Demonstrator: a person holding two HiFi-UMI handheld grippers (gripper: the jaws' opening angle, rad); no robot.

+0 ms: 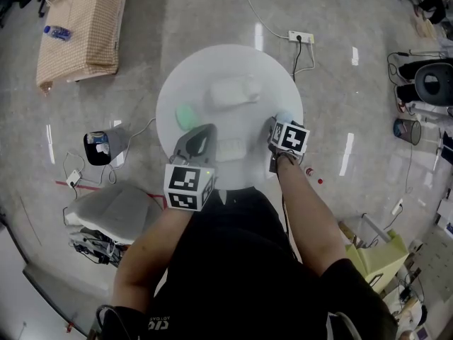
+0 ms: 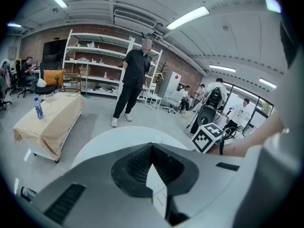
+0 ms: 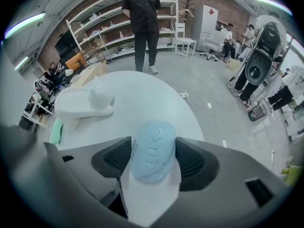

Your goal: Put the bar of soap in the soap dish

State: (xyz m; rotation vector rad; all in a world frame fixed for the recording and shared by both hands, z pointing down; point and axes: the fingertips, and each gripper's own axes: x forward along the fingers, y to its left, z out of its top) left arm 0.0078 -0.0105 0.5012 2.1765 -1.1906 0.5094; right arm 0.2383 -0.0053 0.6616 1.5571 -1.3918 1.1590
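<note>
- L gripper: jaws together, nothing btwn them; only a sliver of white tabletop visible past the closed pads.
- In head view, L gripper over the near-left part of the round white table, pointing fwd and slightly down.
- R gripper: jaws spread wide, straddling the blue bar of soap; pads right against both long sides of it; can't tell if actually squeezing.
- Soap: pale blue, oval, speckled w/ small dark dots, faint embossed mark on top; lying flat on the tabletop, long axis in line w/ the jaws.
- In head view, soap near the table's right edge, just ahead of R gripper.
- White soap dish standing apart from the soap, further in on the table, to the left in R gripper view; in head view, around table centre. Soap not in it.
- Green bar-shaped item on the table's left part, just ahead of L gripper, near the dish.
- Whitish ribbed piece btwn the two grippers; too washed out to name.
- Bkgd: person in black standing beyond the table; low bench w/ checked cloth, water bottle on it; power strip on the floor.
</note>
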